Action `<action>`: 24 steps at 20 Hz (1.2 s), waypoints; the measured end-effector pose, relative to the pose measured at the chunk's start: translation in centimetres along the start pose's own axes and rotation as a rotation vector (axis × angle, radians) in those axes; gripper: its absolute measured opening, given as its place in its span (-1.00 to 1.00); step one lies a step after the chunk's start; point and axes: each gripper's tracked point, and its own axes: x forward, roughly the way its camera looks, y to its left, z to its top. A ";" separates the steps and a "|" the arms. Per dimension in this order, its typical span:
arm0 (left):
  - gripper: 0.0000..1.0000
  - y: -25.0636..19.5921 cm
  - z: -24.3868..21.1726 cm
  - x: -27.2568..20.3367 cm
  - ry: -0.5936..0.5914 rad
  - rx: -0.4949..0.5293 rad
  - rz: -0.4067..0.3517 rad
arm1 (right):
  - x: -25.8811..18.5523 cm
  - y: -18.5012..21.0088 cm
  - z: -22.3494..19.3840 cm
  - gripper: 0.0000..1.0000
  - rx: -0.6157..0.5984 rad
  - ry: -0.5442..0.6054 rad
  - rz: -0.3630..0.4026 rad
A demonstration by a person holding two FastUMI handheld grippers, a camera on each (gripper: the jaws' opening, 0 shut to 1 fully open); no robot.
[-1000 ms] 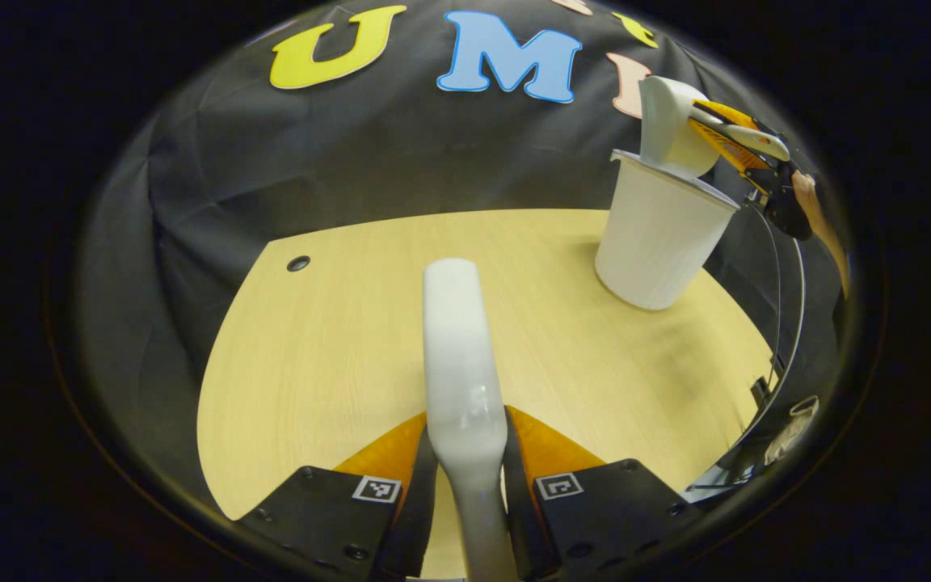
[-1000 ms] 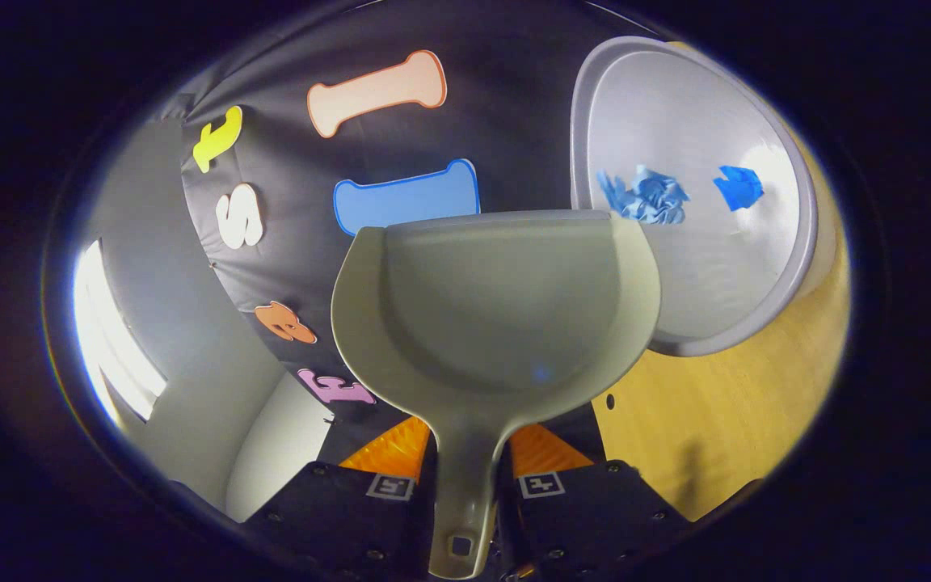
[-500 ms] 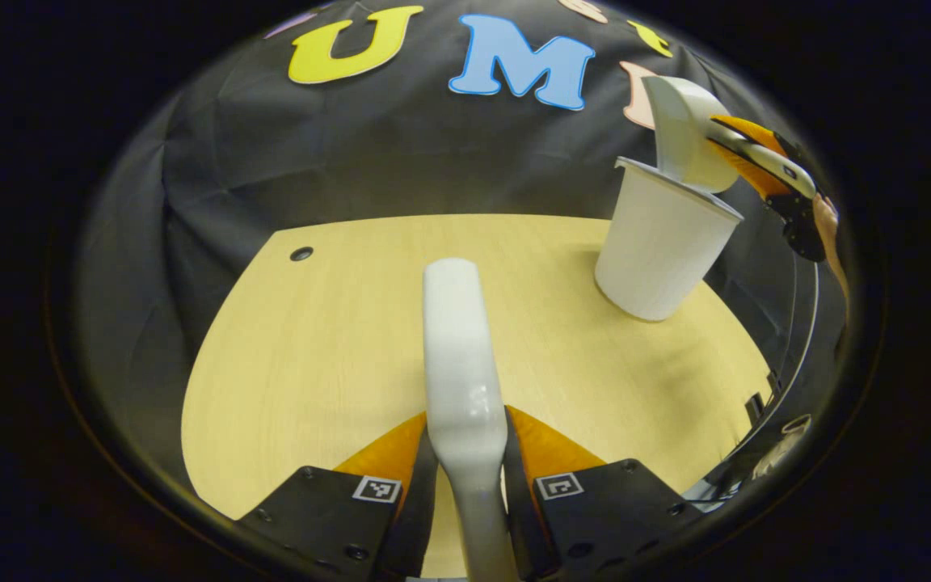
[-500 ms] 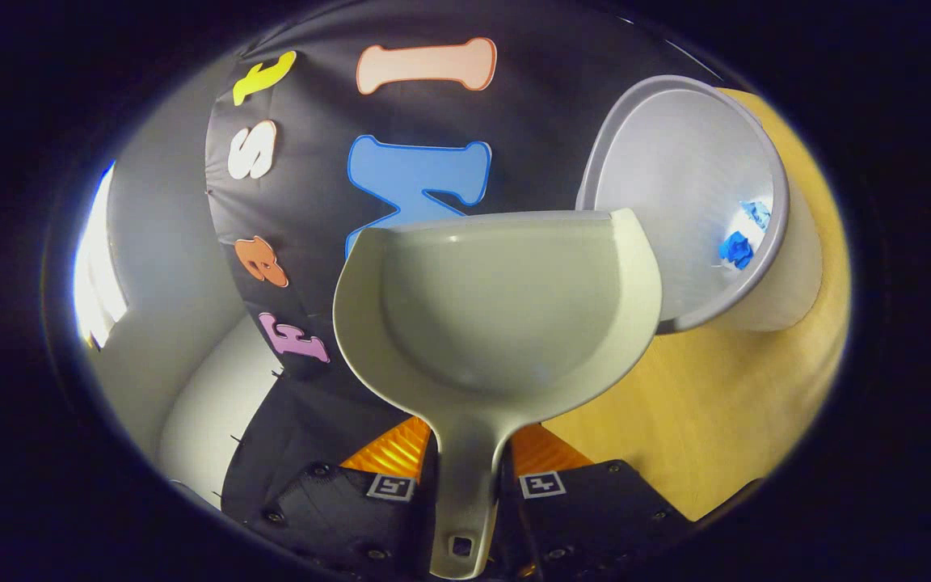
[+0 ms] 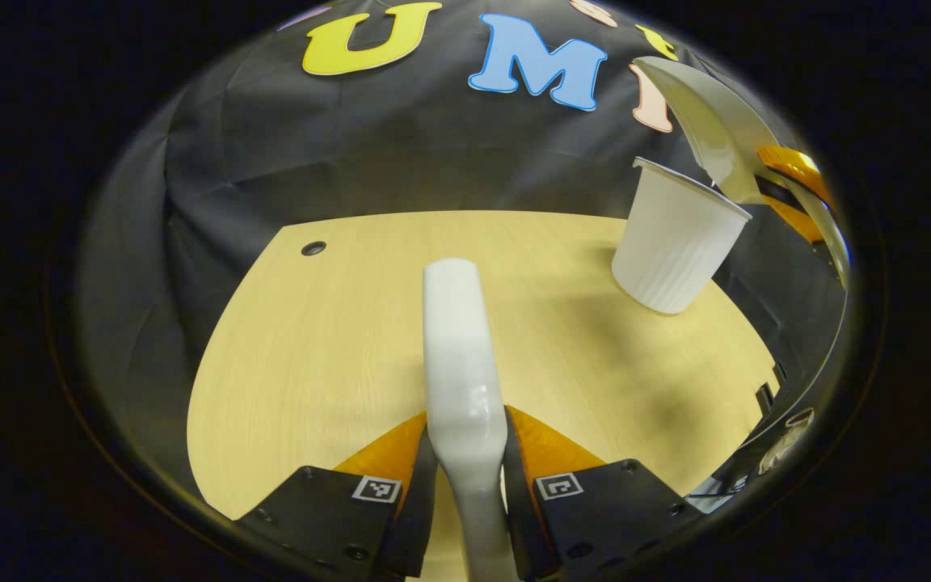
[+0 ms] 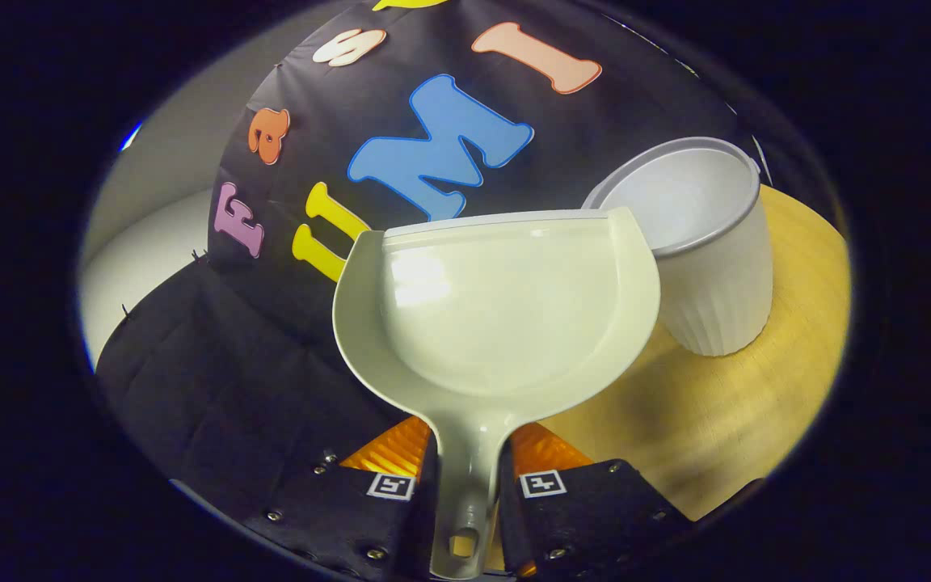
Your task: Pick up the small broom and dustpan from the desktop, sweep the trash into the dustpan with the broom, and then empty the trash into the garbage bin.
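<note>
In the left gripper view my left gripper is shut on the white broom, whose long body points away over the wooden desktop. My right gripper is shut on the handle of the pale dustpan, and its scoop looks empty. The white ribbed garbage bin stands on the desk just right of the pan. From the left gripper view the bin is at the far right, with the dustpan held above its rim by the right gripper.
A small round hole marks the desktop near its far left corner. The black cloth wall rises behind the desk, and the desk edge curves away at the right.
The dustpan has swung up and back from the bin's mouth, so the blue scraps inside the bin have dropped from sight. The left gripper with the broom has barely moved.
</note>
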 end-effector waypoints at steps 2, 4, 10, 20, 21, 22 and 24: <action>-0.07 0.9 -0.8 0.0 0.010 0.007 0.002 | 0.0 -0.6 -2.5 -0.34 -0.058 0.032 -0.063; -0.07 1.6 -1.7 0.1 0.023 0.016 0.018 | 0.3 -1.5 -4.7 -0.35 -0.103 0.071 -0.113; -0.07 2.3 -4.1 1.0 0.078 -0.046 0.034 | 3.2 -7.2 -10.0 -0.35 -0.238 0.223 -0.268; -0.12 2.3 -6.1 2.2 0.160 -0.093 0.050 | 5.4 -12.9 -16.9 -0.34 -0.268 0.421 -0.430; -0.07 2.4 -6.3 2.5 0.171 -0.101 0.056 | 5.5 -13.4 -17.3 -0.34 -0.269 0.435 -0.445; -0.07 2.3 -6.5 2.8 0.180 -0.109 0.061 | 5.6 -13.9 -17.6 -0.34 -0.265 0.449 -0.456; -0.07 2.2 -6.8 3.1 0.194 -0.114 0.065 | 5.9 -14.3 -18.0 -0.34 -0.259 0.466 -0.474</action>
